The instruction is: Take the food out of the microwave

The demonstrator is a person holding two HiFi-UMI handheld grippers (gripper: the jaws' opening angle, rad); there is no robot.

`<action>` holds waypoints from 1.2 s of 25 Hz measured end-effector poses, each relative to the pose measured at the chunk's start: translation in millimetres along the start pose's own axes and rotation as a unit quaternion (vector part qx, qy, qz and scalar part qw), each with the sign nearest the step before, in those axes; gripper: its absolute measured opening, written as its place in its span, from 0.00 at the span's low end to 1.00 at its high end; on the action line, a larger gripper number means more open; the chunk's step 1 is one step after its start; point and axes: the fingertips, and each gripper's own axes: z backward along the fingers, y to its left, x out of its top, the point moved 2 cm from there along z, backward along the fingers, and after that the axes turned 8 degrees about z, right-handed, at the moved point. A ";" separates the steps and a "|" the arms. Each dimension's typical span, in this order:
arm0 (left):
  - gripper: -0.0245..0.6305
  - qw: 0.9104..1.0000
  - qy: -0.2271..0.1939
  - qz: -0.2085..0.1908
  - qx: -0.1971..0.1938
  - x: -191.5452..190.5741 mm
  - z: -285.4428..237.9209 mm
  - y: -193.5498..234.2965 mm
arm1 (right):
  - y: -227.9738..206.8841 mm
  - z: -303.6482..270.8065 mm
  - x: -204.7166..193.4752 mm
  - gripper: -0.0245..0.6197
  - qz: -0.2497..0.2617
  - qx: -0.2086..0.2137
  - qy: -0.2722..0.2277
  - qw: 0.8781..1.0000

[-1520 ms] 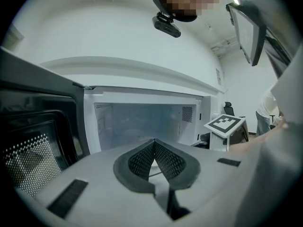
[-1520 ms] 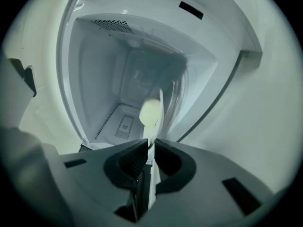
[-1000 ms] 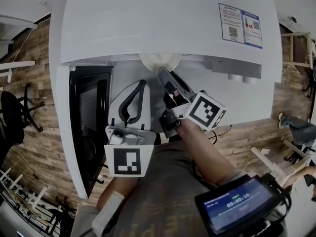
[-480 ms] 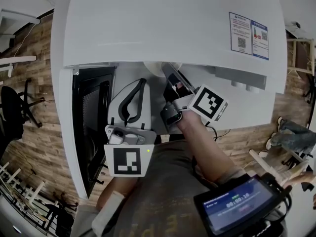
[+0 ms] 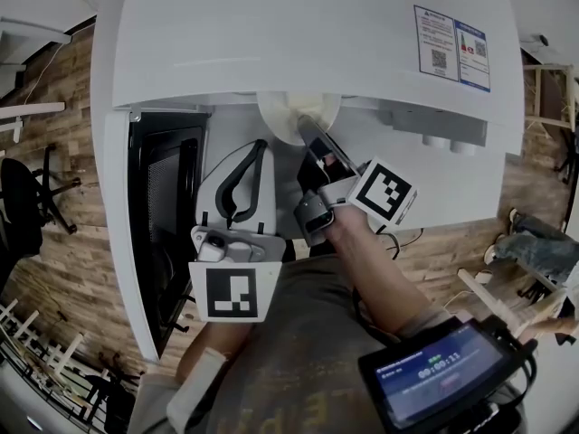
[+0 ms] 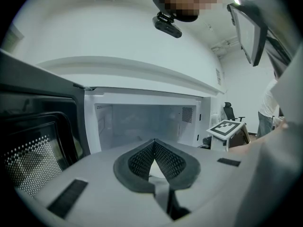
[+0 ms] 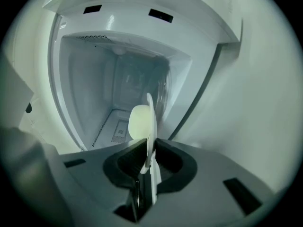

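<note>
Two fingers (image 7: 129,163) of the right gripper (image 7: 147,148) have just been closing and are now pinching the white plate (image 5: 282,120) by its rim, at the mouth of the open microwave (image 5: 298,34) — so pulling it out is becoming possible. The left gripper (image 6: 155,143) is hovering outside — fingers pressed together, empty.

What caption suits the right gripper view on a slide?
Tongs of the right gripper, just closing, pinch a white dish by its rim at the open microwave.
</note>
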 end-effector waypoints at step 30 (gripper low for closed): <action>0.05 0.997 -0.058 -0.042 -0.023 23.7 72.0 -36.0 | 28.2 78.9 -31.1 0.10 -0.027 0.025 -0.039 0.999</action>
